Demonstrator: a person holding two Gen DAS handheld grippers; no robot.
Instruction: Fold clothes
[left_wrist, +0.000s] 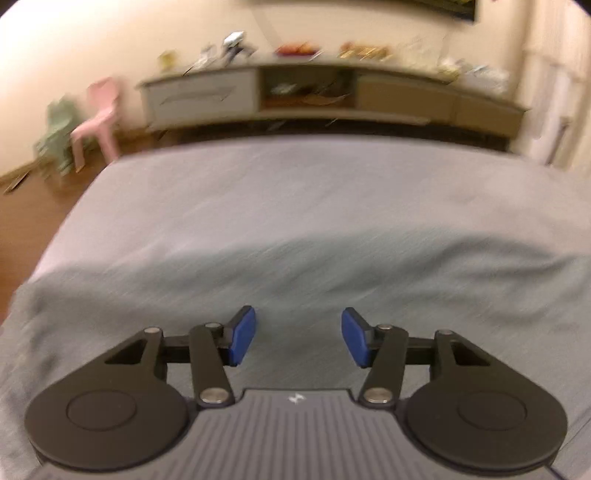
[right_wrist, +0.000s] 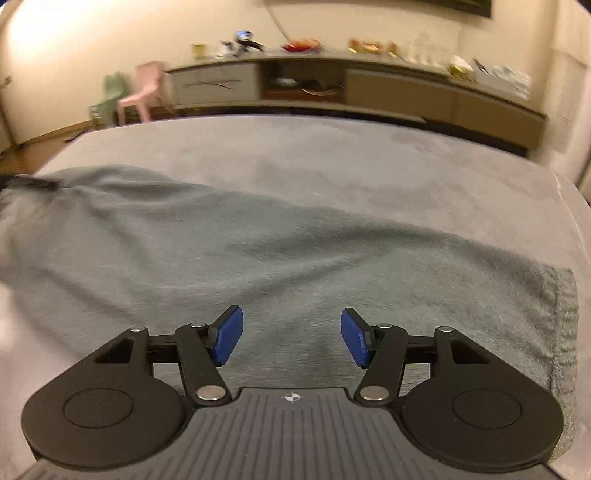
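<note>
While both grippers gape, grey garment (right_wrist: 295, 251) spreads before low cabinet (right_wrist: 332, 88).

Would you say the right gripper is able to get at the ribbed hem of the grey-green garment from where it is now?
Probably yes: the right gripper is open above the garment, and nothing lies between it and the ribbed hem off to its right.

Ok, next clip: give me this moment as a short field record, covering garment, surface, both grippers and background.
garment: grey-green garment spread out, lightly wrinkled, ribbed hem at its right end
surface: grey bed cover under it
left gripper: left gripper open, over the cloth, holding nothing
right gripper: right gripper open, over the cloth, holding nothing
fold state: no fold visible
background: low cabinet along the wall, pink chair to its left
image quality: left wrist view motion-blurred
</note>
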